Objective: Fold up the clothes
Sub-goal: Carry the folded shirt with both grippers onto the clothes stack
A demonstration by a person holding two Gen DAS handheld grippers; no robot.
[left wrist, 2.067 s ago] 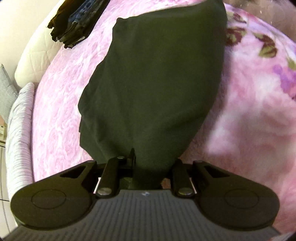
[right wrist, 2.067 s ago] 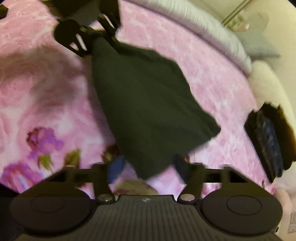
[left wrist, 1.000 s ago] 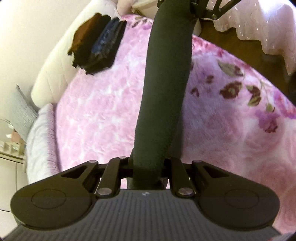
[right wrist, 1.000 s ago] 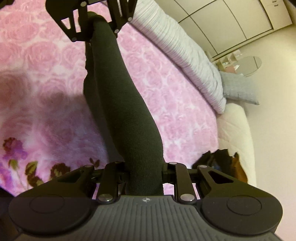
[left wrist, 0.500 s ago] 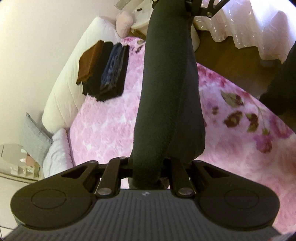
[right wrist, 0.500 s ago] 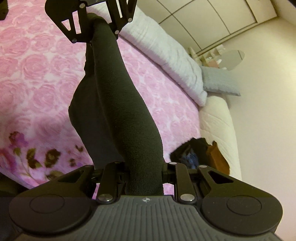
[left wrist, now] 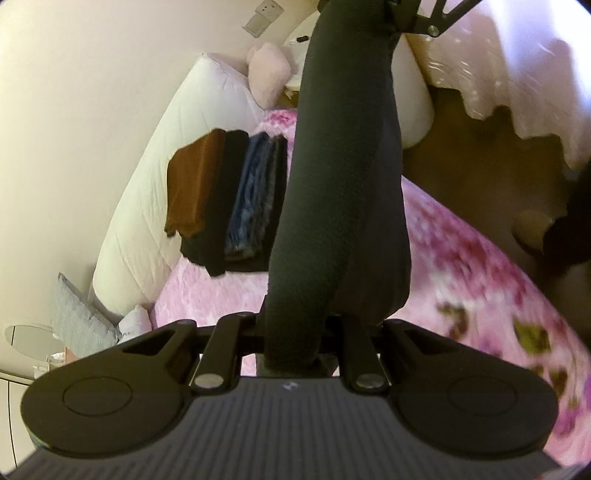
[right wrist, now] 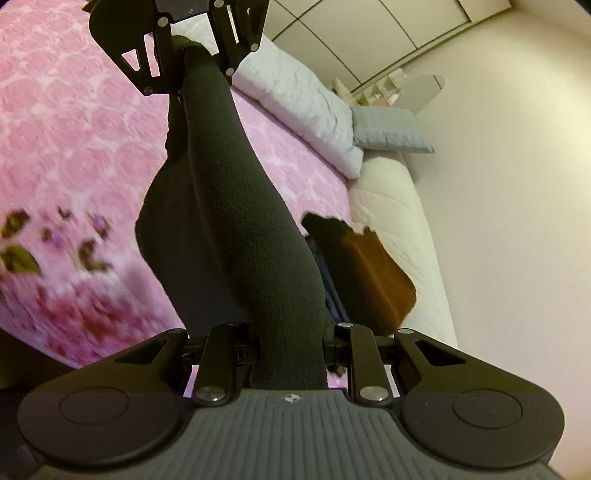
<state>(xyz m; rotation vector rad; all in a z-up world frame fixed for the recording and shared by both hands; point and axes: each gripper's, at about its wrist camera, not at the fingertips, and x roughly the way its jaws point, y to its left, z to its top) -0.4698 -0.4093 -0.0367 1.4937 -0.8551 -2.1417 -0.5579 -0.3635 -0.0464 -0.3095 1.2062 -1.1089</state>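
Note:
A folded black garment (left wrist: 332,192) hangs stretched between my two grippers, lifted above the pink floral bed (left wrist: 461,251). My left gripper (left wrist: 291,332) is shut on one end of it; my right gripper (right wrist: 291,332) is shut on the other end of the garment (right wrist: 240,206). Each gripper shows at the top of the other's view: the right one (left wrist: 417,14), the left one (right wrist: 184,40). A stack of folded clothes (left wrist: 225,199), brown, black and blue, lies on the bed against the white headboard cushion (left wrist: 155,192); it also shows in the right wrist view (right wrist: 369,273).
A grey pillow (right wrist: 388,129) and a striped bolster (right wrist: 295,96) lie along the bed's far side. A pink plush (left wrist: 267,74) sits by the headboard. A white lace cloth (left wrist: 517,66) hangs over brown floor (left wrist: 480,155). A round mirror (right wrist: 421,86) stands near the wall.
Both grippers have risen with the garment, lifting it clear of the bed. The views have swung so that the folded stack now sits closer, just behind the garment.

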